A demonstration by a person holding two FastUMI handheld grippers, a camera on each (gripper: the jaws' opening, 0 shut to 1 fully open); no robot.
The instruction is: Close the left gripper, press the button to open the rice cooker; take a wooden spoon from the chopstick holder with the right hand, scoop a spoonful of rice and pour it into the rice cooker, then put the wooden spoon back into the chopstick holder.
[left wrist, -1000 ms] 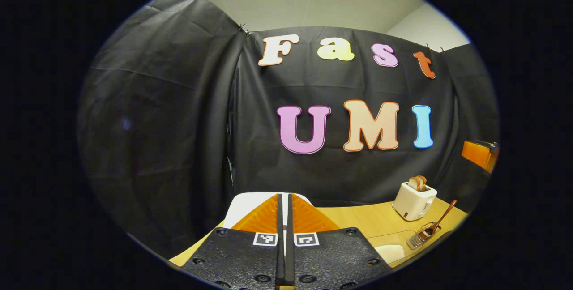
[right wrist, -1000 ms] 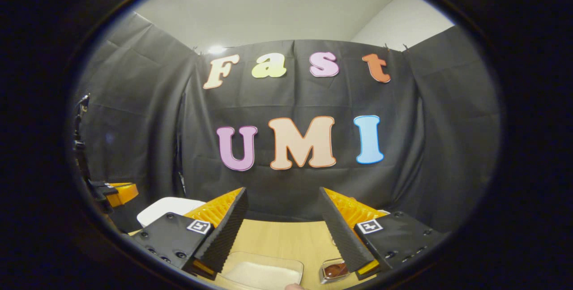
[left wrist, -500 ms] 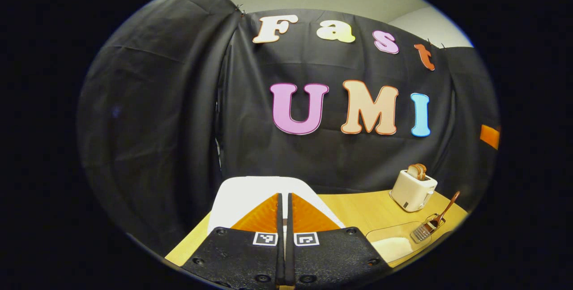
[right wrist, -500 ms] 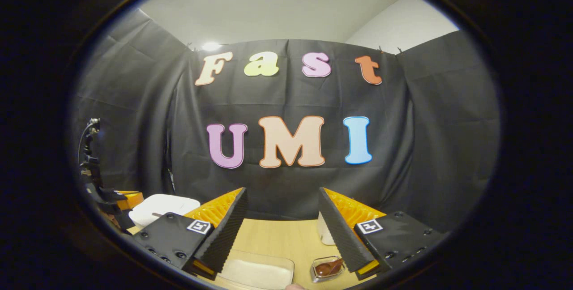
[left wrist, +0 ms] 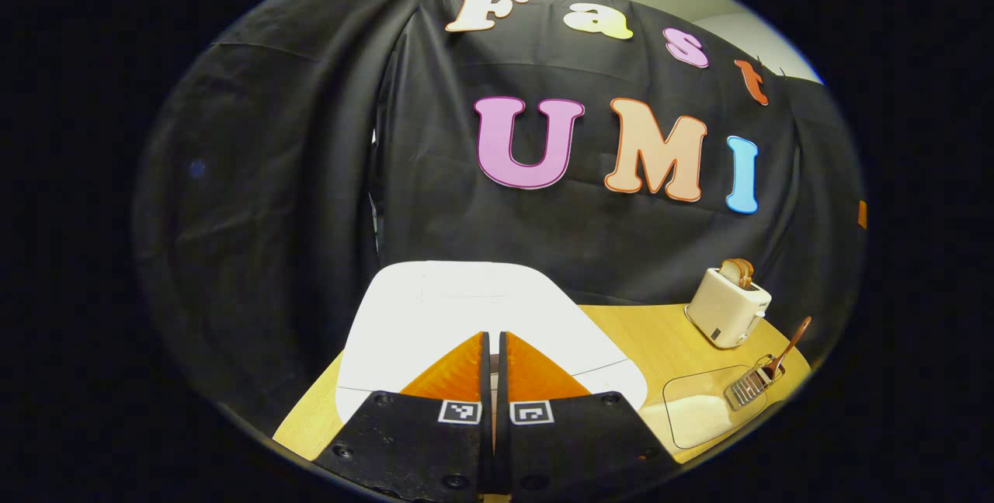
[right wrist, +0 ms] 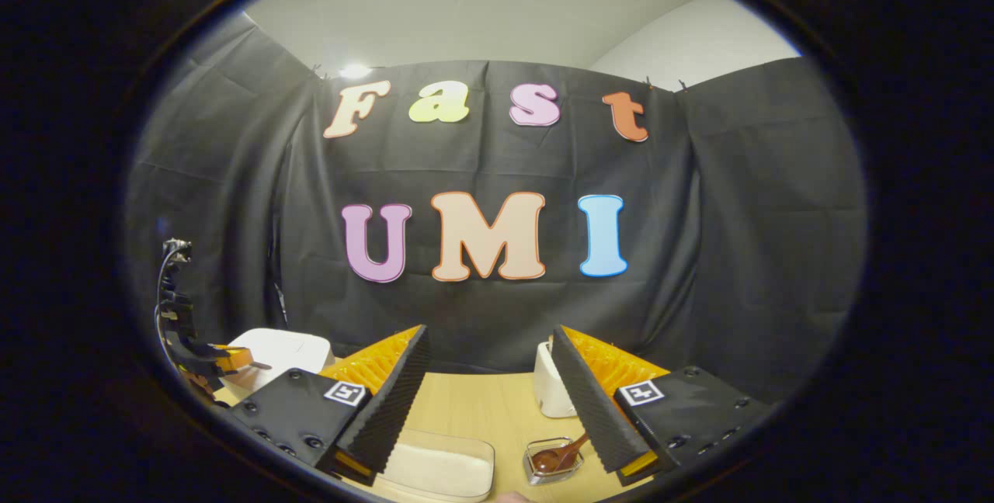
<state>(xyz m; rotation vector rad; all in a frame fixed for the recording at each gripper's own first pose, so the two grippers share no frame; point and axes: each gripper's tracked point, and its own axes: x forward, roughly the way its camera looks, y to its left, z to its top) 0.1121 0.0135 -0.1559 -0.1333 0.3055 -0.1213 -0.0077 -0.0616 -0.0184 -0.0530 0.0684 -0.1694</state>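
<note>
— What takes up the most room in front of you?

— The light wooden table [left wrist: 621,336], running across the lower part of both views. On it, in the lower centre of the left gripper view, sits the big white rounded rice cooker [left wrist: 466,309] with its lid down. My left gripper [left wrist: 491,348] is low in the middle of that frame, right over the cooker's near part, my two fingers pressed together with just a thin slit between them and nothing held. Whether they touch the lid I cannot tell.

— And your other hand?

— My right gripper [right wrist: 489,367] is at the bottom centre of the right gripper view, fingers spread wide and empty, the tabletop showing between them.

— Smaller things?

— A cream toaster [left wrist: 728,305] with a slice of bread in it stands at the lower right of the left gripper view. Below it lies a clear rectangular tray of white rice [left wrist: 703,410]. Just beside the tray is the small wire chopstick holder [left wrist: 749,385], and the brown wooden spoon [left wrist: 790,344] stands in it, its handle leaning up to the right.
</note>
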